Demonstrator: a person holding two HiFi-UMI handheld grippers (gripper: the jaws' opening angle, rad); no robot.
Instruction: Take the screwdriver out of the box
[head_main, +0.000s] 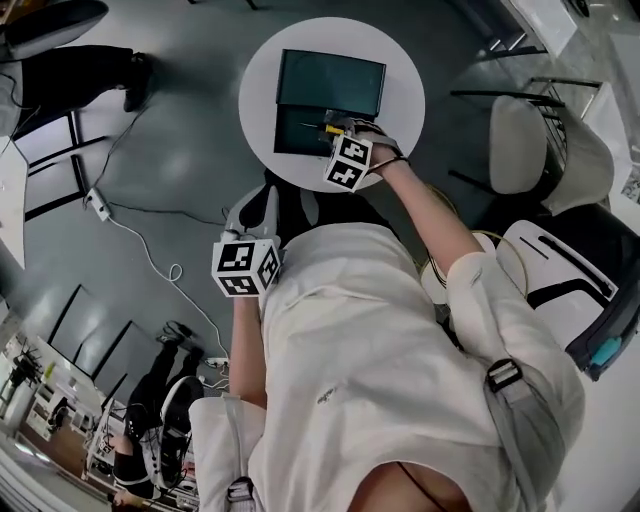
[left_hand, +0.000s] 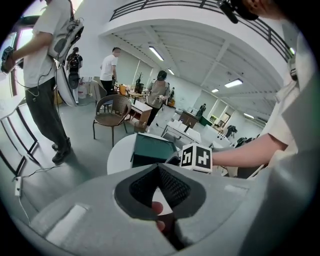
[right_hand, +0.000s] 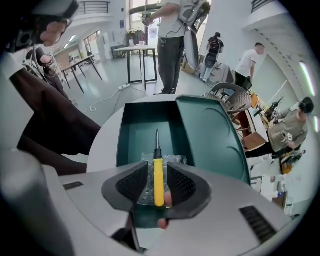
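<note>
A yellow-handled screwdriver (right_hand: 158, 182) lies on a clear plastic bag inside the open dark green box (right_hand: 140, 125), its tip pointing at the far wall. The box's lid (right_hand: 210, 135) is folded back to the right. My right gripper (right_hand: 158, 167) points steeply down into the box, jaws open, one pad on each side of the handle and not pressing on it. The head view shows that gripper (head_main: 342, 130) over the box (head_main: 300, 130). My left gripper (left_hand: 157, 169) hangs back off the table with its tips together and nothing between them. In the head view the left gripper (head_main: 262, 200) sits near the person's body.
The box stands on a small round white table (head_main: 260, 90). White chairs (head_main: 530, 150) stand at the right, and a cable (head_main: 150, 250) runs across the grey floor at the left. Several people stand in the room behind.
</note>
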